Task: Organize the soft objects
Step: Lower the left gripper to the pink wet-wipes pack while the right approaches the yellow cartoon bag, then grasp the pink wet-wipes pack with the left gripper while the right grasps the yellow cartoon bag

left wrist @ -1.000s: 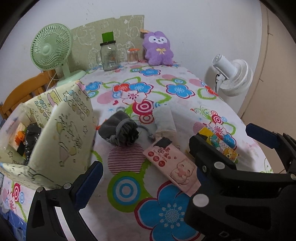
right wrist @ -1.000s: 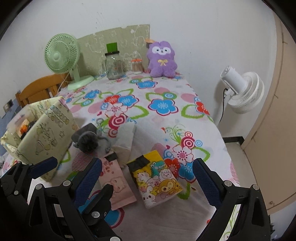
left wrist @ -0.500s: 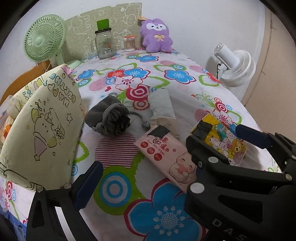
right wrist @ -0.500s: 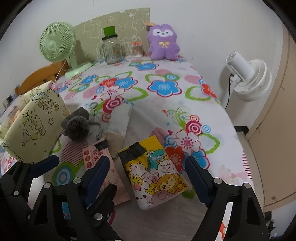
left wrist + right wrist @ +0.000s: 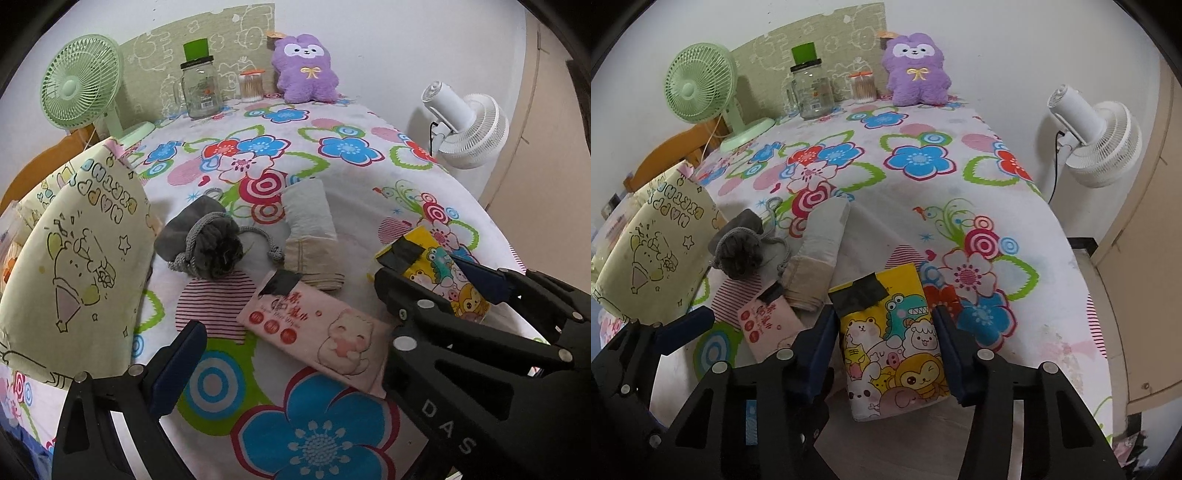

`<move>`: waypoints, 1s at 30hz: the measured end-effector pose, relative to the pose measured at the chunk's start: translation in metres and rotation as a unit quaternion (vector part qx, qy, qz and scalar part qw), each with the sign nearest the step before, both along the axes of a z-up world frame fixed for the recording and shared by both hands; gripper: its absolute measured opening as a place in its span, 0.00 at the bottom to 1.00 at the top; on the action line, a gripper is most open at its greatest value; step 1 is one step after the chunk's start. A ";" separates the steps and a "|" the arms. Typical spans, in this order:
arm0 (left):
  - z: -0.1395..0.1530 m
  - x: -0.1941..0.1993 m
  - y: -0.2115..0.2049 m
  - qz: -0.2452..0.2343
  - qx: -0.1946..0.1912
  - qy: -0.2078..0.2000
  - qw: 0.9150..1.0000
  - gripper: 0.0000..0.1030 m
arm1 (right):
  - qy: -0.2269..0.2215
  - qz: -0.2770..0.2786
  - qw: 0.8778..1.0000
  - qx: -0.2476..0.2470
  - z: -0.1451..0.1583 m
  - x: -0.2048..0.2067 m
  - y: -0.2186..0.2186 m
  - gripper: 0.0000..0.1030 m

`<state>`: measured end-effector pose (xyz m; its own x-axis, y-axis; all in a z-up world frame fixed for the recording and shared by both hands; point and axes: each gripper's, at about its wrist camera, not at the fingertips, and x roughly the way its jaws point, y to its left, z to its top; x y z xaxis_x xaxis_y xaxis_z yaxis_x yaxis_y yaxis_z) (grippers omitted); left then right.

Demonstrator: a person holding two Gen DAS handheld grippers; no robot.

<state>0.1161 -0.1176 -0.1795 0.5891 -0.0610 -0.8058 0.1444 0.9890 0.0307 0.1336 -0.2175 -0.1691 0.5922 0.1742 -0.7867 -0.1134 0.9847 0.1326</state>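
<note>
A yellow cartoon tissue pack (image 5: 894,343) lies on the flowered tablecloth (image 5: 923,206). My right gripper (image 5: 886,332) straddles it with jaws closing, and both blue pads meet the pack's long sides. In the left wrist view that gripper (image 5: 432,280) covers the pack (image 5: 424,251). Beside it lie a pink tissue pack (image 5: 317,332), a folded beige cloth (image 5: 310,229) and a grey drawstring pouch (image 5: 207,243). My left gripper (image 5: 295,369) hovers open over the pink pack. Its left finger (image 5: 177,362) shows, while the right gripper's body hides the other one.
A cream paper gift bag (image 5: 81,266) stands open at the left table edge. At the back are a green fan (image 5: 81,81), a glass jar (image 5: 201,88), a swab pot (image 5: 251,86) and a purple plush (image 5: 306,70). A white fan (image 5: 469,125) stands off the right edge.
Both grippers have sunk toward the table. The right jaws have narrowed from wide apart to the sides of the yellow tissue pack. The left jaws kept their width.
</note>
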 end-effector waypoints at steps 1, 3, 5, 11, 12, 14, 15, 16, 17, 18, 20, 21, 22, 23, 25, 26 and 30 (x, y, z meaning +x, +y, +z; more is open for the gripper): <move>0.000 0.001 -0.001 0.000 -0.001 0.000 1.000 0.98 | -0.002 -0.003 1.000 0.000 0.001 0.000 -0.002 0.53; 0.000 0.004 -0.003 -0.001 -0.003 0.002 1.000 0.98 | -0.005 -0.009 1.000 0.001 0.002 -0.001 -0.006 0.53; -0.001 0.005 -0.005 -0.001 -0.005 0.005 1.000 0.98 | -0.007 -0.014 1.000 0.002 0.003 -0.001 -0.010 0.53; -0.003 0.009 -0.014 -0.010 -0.012 0.015 1.000 0.98 | -0.006 -0.027 1.000 0.006 0.003 0.000 -0.020 0.53; -0.004 0.010 -0.015 -0.011 -0.012 0.016 1.000 0.98 | -0.006 -0.029 1.000 0.005 0.003 0.000 -0.021 0.53; -0.005 0.011 -0.017 -0.012 -0.013 0.017 1.000 0.97 | -0.005 -0.032 0.999 0.005 0.003 0.002 -0.023 0.53; -0.005 0.012 -0.018 -0.013 -0.014 0.020 1.000 0.97 | -0.005 -0.033 0.999 0.006 0.003 0.002 -0.024 0.53; -0.005 0.012 -0.018 -0.013 -0.014 0.020 1.000 0.96 | -0.004 -0.034 0.999 0.007 0.002 0.002 -0.025 0.53; -0.005 0.012 -0.019 -0.013 -0.014 0.019 1.000 0.94 | -0.003 -0.034 0.999 0.007 0.002 0.003 -0.025 0.53; -0.005 0.012 -0.019 -0.011 -0.013 0.016 1.000 0.94 | -0.003 -0.035 0.999 0.007 0.002 0.003 -0.025 0.53; -0.006 0.012 -0.020 -0.010 -0.013 0.013 1.000 0.93 | 0.000 -0.034 0.999 0.007 0.001 0.004 -0.025 0.53; -0.006 0.012 -0.021 -0.011 -0.013 0.015 1.000 0.92 | 0.000 -0.033 0.999 0.006 0.001 0.004 -0.025 0.53; -0.006 0.013 -0.021 -0.012 -0.012 0.014 1.000 0.91 | 0.000 -0.033 0.999 0.006 0.001 0.005 -0.024 0.53; -0.006 0.013 -0.021 -0.012 -0.014 0.014 1.000 0.89 | 0.000 -0.032 0.999 0.005 0.001 0.005 -0.024 0.53; -0.006 0.013 -0.021 -0.012 -0.016 0.013 1.000 0.87 | 0.000 -0.032 0.999 0.005 0.001 0.004 -0.024 0.53; -0.006 0.012 -0.021 -0.013 -0.016 0.012 1.000 0.85 | 0.000 -0.032 0.999 0.004 0.001 0.004 -0.023 0.53; -0.006 0.009 -0.018 -0.015 -0.018 0.011 1.000 0.82 | 0.002 -0.029 1.000 0.003 0.001 0.003 -0.020 0.53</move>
<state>0.1254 -0.1360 -0.1850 0.5682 -0.1084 -0.8157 0.1744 0.9846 -0.0093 0.1363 -0.2372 -0.1684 0.5984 0.1442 -0.7881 -0.0549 0.9887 0.1393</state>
